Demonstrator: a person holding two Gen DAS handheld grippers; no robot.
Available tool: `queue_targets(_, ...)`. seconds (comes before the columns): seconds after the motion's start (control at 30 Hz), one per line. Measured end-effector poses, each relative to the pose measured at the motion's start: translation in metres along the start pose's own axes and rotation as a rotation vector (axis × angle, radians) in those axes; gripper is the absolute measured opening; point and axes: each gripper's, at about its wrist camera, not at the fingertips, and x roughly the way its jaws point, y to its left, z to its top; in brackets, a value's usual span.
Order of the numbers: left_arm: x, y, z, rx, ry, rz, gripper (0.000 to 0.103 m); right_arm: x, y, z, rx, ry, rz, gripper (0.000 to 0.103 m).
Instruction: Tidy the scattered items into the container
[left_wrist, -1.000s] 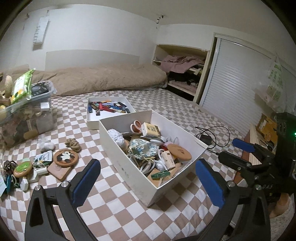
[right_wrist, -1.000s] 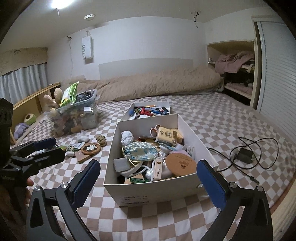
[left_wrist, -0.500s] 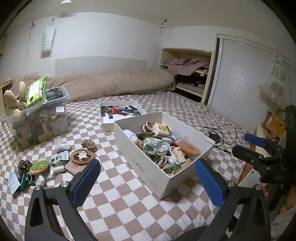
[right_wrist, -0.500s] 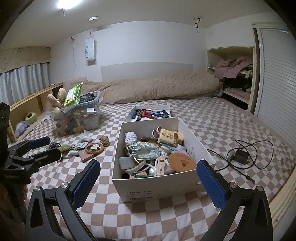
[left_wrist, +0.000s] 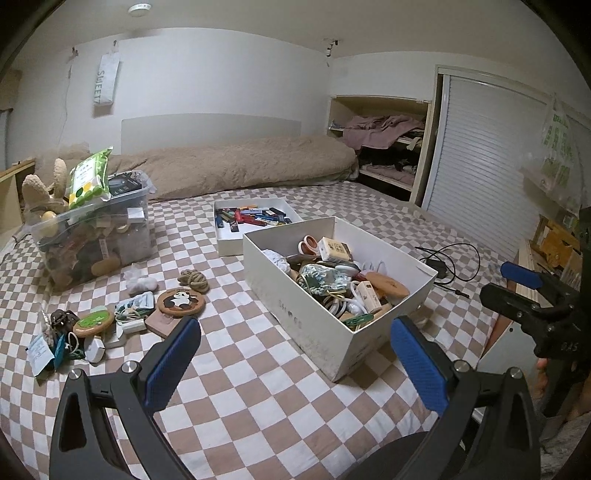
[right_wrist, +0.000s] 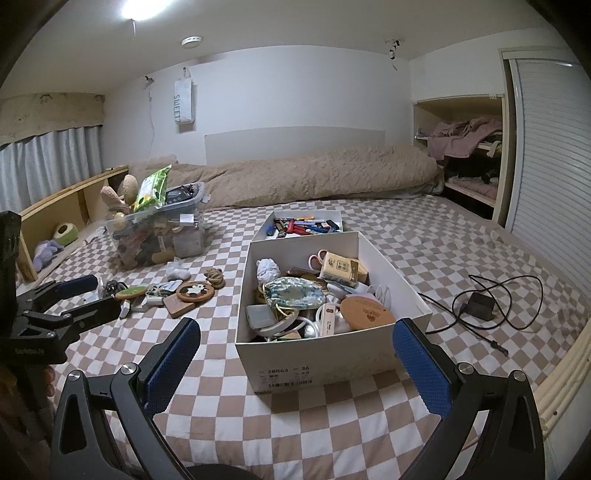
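White shoebox (right_wrist: 325, 365) heaped with oddments (scissors, pouch), pens in lid (right_wrist: 341, 216)

In front of me an open white shoebox (right_wrist: 317, 354) sits mid-bed, heaped with odds and ends. Scattered items (left_wrist: 122, 314) lie toward the bed's left edge: a panda coaster (left_wrist: 180, 302), rope knot (left_wrist: 192, 279), cords, tags.

"sweet" is printed down the white hanging bag (right_wrist: 183, 99) on the wall. "7bb63" and "36" are read on the white box (right_wrist: 291, 371) label.
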Motion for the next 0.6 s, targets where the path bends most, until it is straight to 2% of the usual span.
queue_targets(0.6,-0.007,0.003,-0.005,0.010,0.003,-0.004,0.103,-0.002,0.001,-0.011,0.033,0.011,0.010,0.103)
